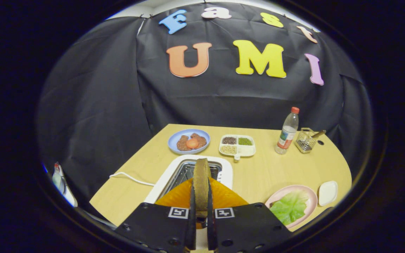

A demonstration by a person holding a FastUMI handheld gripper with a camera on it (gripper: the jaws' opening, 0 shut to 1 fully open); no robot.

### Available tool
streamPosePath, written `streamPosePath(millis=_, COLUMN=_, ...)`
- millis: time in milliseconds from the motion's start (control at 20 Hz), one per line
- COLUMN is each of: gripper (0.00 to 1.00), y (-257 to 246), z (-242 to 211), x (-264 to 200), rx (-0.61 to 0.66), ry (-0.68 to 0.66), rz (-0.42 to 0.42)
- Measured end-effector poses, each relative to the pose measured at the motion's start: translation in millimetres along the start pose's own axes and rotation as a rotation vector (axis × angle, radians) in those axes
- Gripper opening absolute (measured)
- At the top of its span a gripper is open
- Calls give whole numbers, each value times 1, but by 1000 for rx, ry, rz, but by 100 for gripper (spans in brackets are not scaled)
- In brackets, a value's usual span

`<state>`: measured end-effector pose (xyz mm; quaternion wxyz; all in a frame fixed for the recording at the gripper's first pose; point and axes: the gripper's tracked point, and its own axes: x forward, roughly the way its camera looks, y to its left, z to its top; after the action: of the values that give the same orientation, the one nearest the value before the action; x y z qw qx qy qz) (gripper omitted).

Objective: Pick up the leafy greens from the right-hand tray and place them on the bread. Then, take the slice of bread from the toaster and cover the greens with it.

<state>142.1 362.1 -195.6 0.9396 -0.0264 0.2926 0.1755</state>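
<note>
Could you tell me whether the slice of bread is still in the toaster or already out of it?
Out: the bread slice stands on edge, clamped in the claw, above the toaster slot.

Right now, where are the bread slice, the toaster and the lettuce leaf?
bread slice (pixel 201 182), gripper view, its edge between the tool's fingers.
toaster (pixel 227 175), gripper view, its white rim.
lettuce leaf (pixel 289 207), gripper view, leaf's middle.

One toaster (pixel 192 174), two plates (pixel 188 141), one bottle (pixel 287 130), one divided tray (pixel 237 145).
</note>
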Motion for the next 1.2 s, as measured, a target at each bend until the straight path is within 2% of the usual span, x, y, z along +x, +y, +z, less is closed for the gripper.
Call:
streamPosePath(millis=50, gripper=12, y=-4, z=5, x=-8, rx=5, ry=-3, rz=-16)
streamPosePath(millis=100, gripper=6, y=0, z=7, x=-10, rx=21, ry=-5, rz=3)
streamPosePath(millis=400, gripper=6, y=0, z=71, x=-60, rx=26, ry=-139, rz=23)
streamPosePath(millis=700, gripper=5, y=-36, z=129, x=-121, rx=75, ry=-262, rz=1)
streamPosePath(millis=950, gripper=5, y=-86, z=127, x=-136, rx=71, ry=-300, rz=-59)
streamPosePath(millis=1200, gripper=5, y=-140, z=64, x=-103, rx=84, ry=-215, rz=-126)
